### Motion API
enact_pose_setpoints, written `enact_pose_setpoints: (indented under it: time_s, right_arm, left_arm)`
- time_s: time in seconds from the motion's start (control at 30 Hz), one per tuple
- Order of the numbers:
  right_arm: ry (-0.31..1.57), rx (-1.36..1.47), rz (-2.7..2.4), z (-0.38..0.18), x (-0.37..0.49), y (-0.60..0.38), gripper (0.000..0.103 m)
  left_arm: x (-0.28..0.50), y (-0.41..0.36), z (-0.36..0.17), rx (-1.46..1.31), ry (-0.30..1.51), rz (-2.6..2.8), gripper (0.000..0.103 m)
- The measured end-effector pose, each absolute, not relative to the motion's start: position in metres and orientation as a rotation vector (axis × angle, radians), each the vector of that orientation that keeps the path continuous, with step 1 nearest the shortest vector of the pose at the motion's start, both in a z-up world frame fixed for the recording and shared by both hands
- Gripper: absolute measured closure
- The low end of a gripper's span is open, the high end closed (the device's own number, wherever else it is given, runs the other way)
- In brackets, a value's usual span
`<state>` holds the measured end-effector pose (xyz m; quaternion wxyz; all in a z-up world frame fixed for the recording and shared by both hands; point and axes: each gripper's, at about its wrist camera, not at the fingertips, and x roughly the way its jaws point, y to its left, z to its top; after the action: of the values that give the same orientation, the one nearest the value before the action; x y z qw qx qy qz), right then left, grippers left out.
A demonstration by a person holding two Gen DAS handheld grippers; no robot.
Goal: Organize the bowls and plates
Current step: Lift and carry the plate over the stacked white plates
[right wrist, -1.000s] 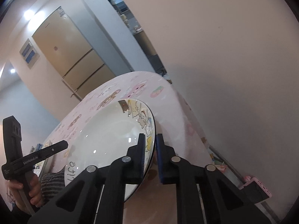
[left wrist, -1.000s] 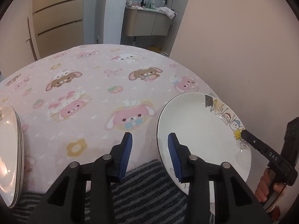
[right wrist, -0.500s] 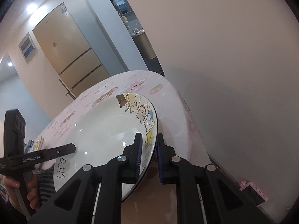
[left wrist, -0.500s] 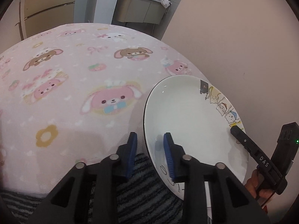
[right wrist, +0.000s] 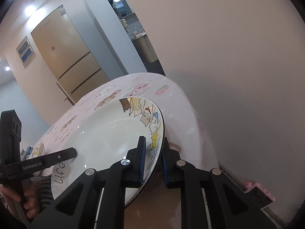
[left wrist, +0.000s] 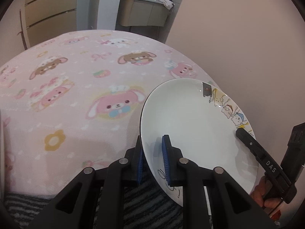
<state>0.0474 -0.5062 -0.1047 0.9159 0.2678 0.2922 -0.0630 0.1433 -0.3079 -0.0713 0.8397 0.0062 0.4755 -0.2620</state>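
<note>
A white plate (left wrist: 190, 124) with cartoon figures along one rim is lifted and tilted over the near right corner of the pink table (left wrist: 76, 95). My left gripper (left wrist: 151, 141) has the plate's left rim between its blue pads; its jaws are closing and the pads touch the rim. My right gripper (right wrist: 154, 141) is shut on the plate (right wrist: 106, 133) at the cartoon side. One of the right gripper's fingers (left wrist: 253, 145) lies on that rim in the left wrist view. One of the left gripper's fingers (right wrist: 57, 157) lies over the opposite rim, near the word "life".
The pink table (right wrist: 133, 87) has a cartoon-animal cloth and stands against a plain wall on the right. Other dishes (right wrist: 39, 147) show at its far left edge. A striped garment (left wrist: 143, 200) lies below the grippers. A fridge (right wrist: 63, 53) stands behind the table.
The left gripper's jaws have narrowed and now straddle the plate's left rim. The stack of plates at the left edge has almost left the left wrist view. The right gripper keeps its hold.
</note>
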Motion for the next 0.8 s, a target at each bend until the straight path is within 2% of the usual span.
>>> enact_pose_setpoints:
  time_s: [0.37,0.8]
  right_arm:
    - [0.513,0.518,-0.05,-0.051,0.049,-0.476,0.087]
    - [0.472,0.404,0.152,0.01,0.063,-0.371,0.086]
  left_arm:
    - [0.123,-0.275,-0.014,0.014,0.857,-0.488,0.087]
    - [0.085,-0.165,0.039,-0.049,0.738,-0.302,0.086]
